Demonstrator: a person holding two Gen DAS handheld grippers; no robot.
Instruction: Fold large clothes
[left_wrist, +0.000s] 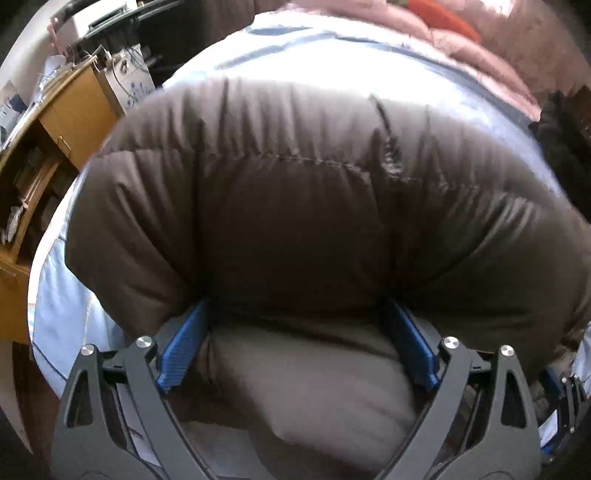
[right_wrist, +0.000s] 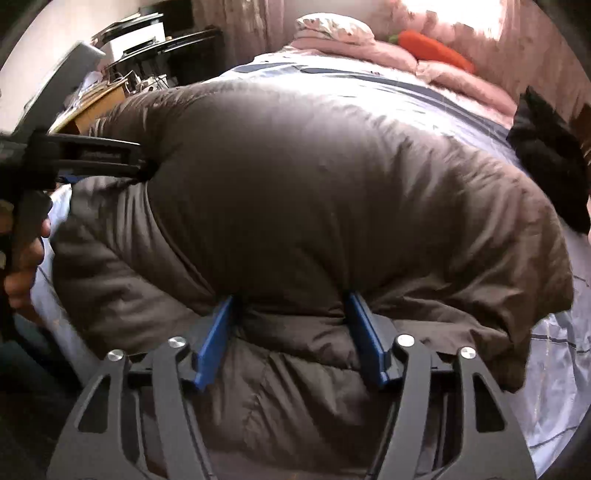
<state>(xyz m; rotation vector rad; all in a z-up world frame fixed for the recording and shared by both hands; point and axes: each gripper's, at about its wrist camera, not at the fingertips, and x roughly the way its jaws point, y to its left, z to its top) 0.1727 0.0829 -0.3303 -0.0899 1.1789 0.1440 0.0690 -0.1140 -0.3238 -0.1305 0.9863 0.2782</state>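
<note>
A brown padded jacket (right_wrist: 332, 206) lies on the bed (right_wrist: 554, 369), over a pale blue sheet, with a folded layer bulging up above the near edge. The left hand-held gripper (left_wrist: 297, 343) is set wide, a thick roll of the jacket between its blue pads; whether the pads press on it cannot be told. The right hand-held gripper (right_wrist: 291, 334) stands narrower, with padding bunched between its pads and apparently pinched there. In the right wrist view the left hand-held gripper is seen at the jacket's far left side, carried by a person's hand (right_wrist: 22, 266).

The step appears to be laying the fold down. It would be done well if both layers were caught deep at each side, kept level with each other, and lowered evenly. The trapped air in the padding should then be pressed out, since such a garment is likely to spring open. A black garment (right_wrist: 550, 177) at the far right should be kept clear.
</note>
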